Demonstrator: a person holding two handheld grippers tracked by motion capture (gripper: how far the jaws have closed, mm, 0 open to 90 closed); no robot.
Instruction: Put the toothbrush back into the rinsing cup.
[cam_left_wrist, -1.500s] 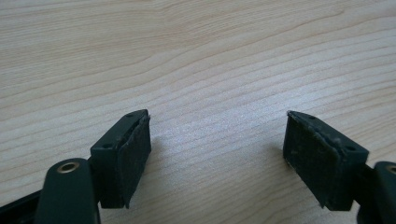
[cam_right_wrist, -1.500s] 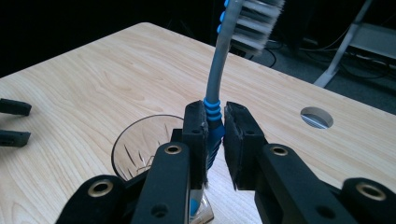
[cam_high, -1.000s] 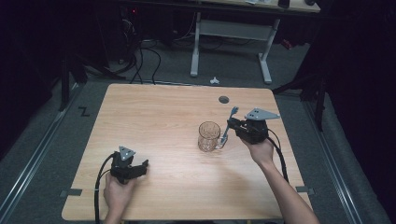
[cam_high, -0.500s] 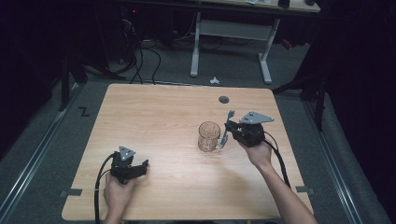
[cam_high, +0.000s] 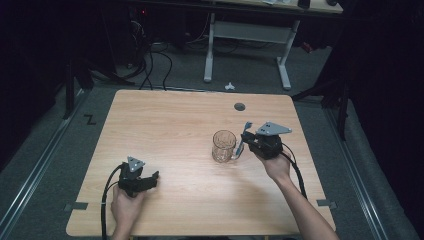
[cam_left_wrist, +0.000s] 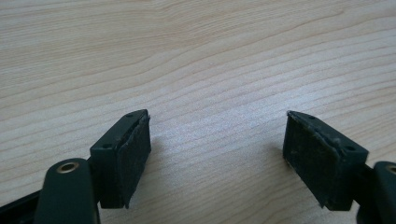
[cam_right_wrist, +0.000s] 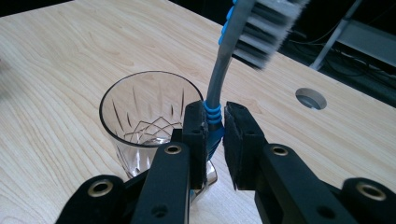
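Right gripper (cam_high: 248, 141) with clamped toothbrush (cam_high: 243, 136) shifted slightly down-frame, toothbrush lower end now just beside glass (cam_high: 223, 146), right of centre

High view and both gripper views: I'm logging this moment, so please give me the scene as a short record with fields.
surface: light wooden table
held item: grey toothbrush with blue grip, bristles up
right gripper: shut on the toothbrush handle
vessel: clear cut-glass tumbler, upright, beside the toothbrush
left gripper: open, nothing between its jaws, low over bare wood
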